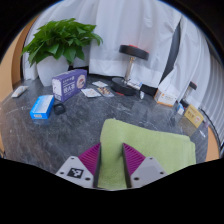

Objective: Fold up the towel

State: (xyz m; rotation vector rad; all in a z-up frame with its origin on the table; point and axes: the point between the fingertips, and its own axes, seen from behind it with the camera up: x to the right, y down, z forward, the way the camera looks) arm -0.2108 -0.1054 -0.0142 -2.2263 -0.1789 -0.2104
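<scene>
A light green towel (150,148) lies flat on the dark grey marbled table (60,135), spreading from between my fingers out to the right. My gripper (112,164) hovers over the towel's near left part. Its two fingers with magenta pads (92,158) stand apart, and towel cloth shows in the gap between them. The fingers press on nothing.
Beyond the towel stand a purple box (68,83), a blue box (42,107), a potted green plant (60,42), a black-topped stool (133,55) and papers (100,90). A card (193,116) and box (168,96) sit at the far right.
</scene>
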